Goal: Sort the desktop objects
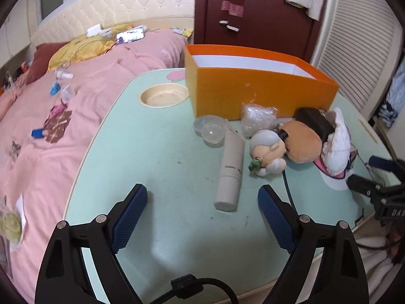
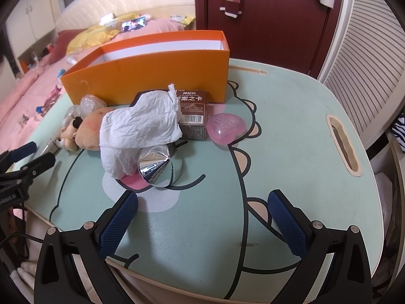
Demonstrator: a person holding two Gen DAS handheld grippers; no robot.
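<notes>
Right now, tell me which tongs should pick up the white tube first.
Left. The left tongs stand open with the white tube lying just ahead between them. From the right tongs, the tube is off at the far left behind the plush toy.

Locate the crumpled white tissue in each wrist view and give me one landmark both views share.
Left wrist view: the crumpled white tissue sits right of centre, beyond the plush toy, near the table's right edge.
Right wrist view: it lies left of centre, draped over the plush toy and against the brown card box.
Shared landmark: the orange box, behind the clutter in both views.
</notes>
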